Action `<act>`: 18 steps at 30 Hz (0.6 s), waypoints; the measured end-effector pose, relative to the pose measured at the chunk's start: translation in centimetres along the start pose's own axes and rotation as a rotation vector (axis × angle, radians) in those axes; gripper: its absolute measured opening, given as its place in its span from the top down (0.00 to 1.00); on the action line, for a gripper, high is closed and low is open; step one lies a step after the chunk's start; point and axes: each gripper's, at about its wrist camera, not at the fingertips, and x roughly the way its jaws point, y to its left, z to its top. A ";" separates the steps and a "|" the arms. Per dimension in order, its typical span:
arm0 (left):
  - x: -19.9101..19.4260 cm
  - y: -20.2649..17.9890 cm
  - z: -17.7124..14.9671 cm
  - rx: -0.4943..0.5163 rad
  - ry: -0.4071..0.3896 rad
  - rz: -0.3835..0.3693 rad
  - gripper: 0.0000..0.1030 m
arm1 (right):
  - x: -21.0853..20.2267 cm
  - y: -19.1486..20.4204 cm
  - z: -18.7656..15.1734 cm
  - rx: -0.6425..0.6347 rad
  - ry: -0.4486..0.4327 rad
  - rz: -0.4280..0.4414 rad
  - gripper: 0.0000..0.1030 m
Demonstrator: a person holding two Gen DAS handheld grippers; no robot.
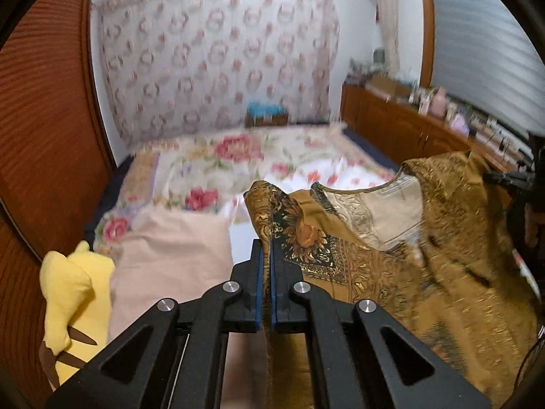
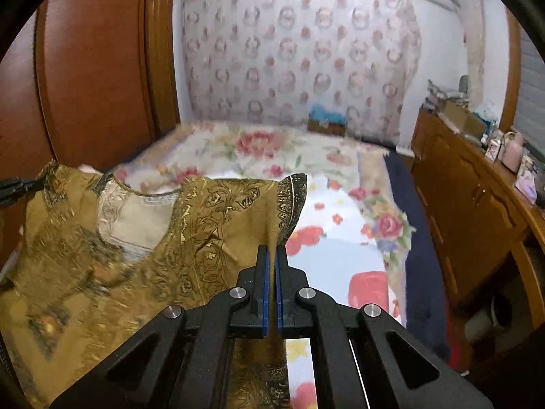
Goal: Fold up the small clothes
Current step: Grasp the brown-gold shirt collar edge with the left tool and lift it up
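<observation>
Bedroom, with a bed (image 1: 211, 156) under a floral cover, patterned cloth on the far wall and wooden cabinets down one side. In the left wrist view, the left gripper (image 1: 269, 266) is clamped on one shoulder of a gold top (image 1: 391, 238), which hangs spread off to the right, above the bed; a pink pillow (image 1: 170, 255) and a yellow plush (image 1: 68, 293) sit on the left. In the right wrist view, the right gripper (image 2: 272, 266) pinches the other shoulder corner, and the top (image 2: 136, 238) stretches left with its neckline sagging between the grips. My worry: each grip only has a thin bit of edge, so a quick pull apart could slip a corner free, and the slack middle could bunch up when laid down.
</observation>
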 end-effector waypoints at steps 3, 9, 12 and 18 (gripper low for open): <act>-3.6 -0.7 -0.2 0.002 -0.057 -0.016 0.97 | -3.5 0.5 -0.9 0.019 -0.055 0.019 0.98; -9.1 -1.1 -3.5 -0.032 -0.115 -0.034 0.97 | -10.2 1.8 -5.0 0.043 -0.115 0.053 0.98; -11.4 -0.8 -6.6 -0.068 -0.121 -0.032 0.97 | -12.6 1.8 -8.8 0.064 -0.119 0.066 0.98; -15.4 -0.7 -11.4 -0.119 -0.110 -0.057 0.97 | -17.4 0.8 -15.0 0.149 -0.104 0.103 0.98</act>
